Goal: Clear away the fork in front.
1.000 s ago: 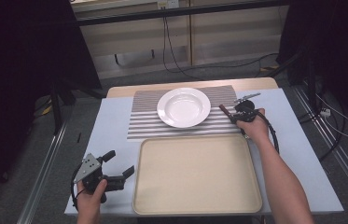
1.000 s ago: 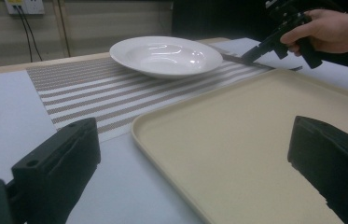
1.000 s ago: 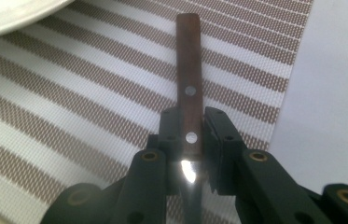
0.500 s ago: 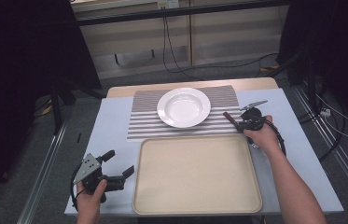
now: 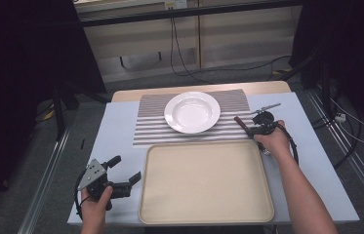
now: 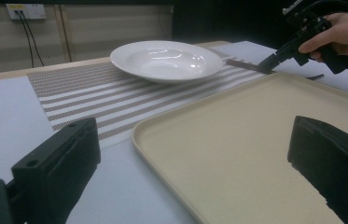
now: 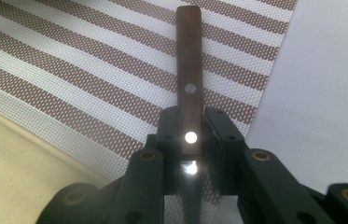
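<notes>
My right gripper (image 7: 191, 122) is shut on a knife with a brown wooden handle (image 7: 189, 70), held over the striped placemat's (image 5: 160, 127) right end. In the high view the knife handle (image 5: 241, 123) points toward the white plate (image 5: 192, 111), and the right gripper (image 5: 256, 127) sits just above the beige tray's (image 5: 204, 180) far right corner. My left gripper (image 5: 123, 171) is open at the tray's near left side, jaws spread over the tray rim (image 6: 162, 144). The left gripper view shows the plate (image 6: 167, 59) and the right gripper (image 6: 274, 58) beyond.
A light blue cloth (image 5: 116, 131) covers the table under the placemat and tray. A metal fork-like piece (image 5: 267, 107) lies on the cloth behind the right gripper. Cables (image 5: 350, 129) run on the floor at the right.
The right gripper has carried the knife toward the near side and slightly right, from beside the plate to the tray's far right corner. The left gripper has stayed still.
</notes>
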{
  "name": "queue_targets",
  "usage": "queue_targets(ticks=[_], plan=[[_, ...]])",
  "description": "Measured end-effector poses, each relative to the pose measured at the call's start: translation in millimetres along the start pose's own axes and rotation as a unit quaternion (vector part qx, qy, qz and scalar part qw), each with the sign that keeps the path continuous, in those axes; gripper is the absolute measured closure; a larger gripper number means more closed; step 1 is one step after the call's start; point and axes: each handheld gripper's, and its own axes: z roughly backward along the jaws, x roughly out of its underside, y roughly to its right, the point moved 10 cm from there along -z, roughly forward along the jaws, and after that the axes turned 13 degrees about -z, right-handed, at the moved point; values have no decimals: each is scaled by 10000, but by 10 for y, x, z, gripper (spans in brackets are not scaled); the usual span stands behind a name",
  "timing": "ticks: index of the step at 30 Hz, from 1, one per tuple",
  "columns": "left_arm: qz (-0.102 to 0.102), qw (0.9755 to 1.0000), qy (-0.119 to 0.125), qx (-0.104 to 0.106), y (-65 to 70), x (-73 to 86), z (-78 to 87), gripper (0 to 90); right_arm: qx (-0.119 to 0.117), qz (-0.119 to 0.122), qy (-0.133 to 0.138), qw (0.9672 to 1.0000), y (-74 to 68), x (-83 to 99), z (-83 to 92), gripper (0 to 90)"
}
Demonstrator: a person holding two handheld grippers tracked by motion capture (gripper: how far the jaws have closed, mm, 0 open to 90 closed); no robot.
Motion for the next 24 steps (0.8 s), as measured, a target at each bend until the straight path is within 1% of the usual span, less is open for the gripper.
queue_targets(ticks=[1, 6, 8, 10, 11, 12, 13, 14, 15, 16, 18, 19, 20, 24], plan=[[81, 10000, 22, 1, -2, -5, -1, 26, 55, 40, -2, 10000, -5, -2, -2, 770], [74, 10000, 21, -7, -13, -6, -2, 26, 117, 35, -13, 9999, -7, -3, -3, 772], [61, 10000, 14, -4, -7, -11, -6, 25, 144, 40, -112, 9998, -12, -10, -7, 777], [51, 10000, 13, 10, -1, -13, -7, 26, 142, 19, -137, 9998, -10, -11, -8, 779], [46, 10000, 18, 27, 15, -17, -13, 26, 186, 89, -188, 9996, -16, -18, -15, 782], [46, 10000, 18, 27, 15, -17, -13, 26, 167, 13, -226, 9996, -16, -17, -16, 782], [15, 10000, 11, 45, 22, -18, -18, 26, 187, 58, -311, 9993, -20, -23, -20, 783], [15, 10000, 11, 45, 22, -18, -18, 26, 187, 58, -311, 9993, -20, -23, -20, 783], [13, 10000, 19, 46, 28, -24, -19, 26, 291, 162, -429, 9985, -31, -36, -30, 784], [-8, 10000, 28, 47, 27, -28, -17, 26, 340, 154, -457, 9983, -37, -38, -34, 784], [23, 10000, 44, 48, 33, -33, -15, 26, 350, 168, -495, 9980, -38, -40, -37, 784], [37, 10000, 50, 48, 40, -36, -13, 26, 290, 128, -464, 9984, -30, -39, -36, 784], [4, 10000, 42, 68, 45, -35, -11, 26, 290, 128, -464, 9984, -30, -39, -36, 784], [6, 10000, 42, 49, 36, -33, -2, 26, 287, 165, -444, 9985, -31, -38, -37, 785]])
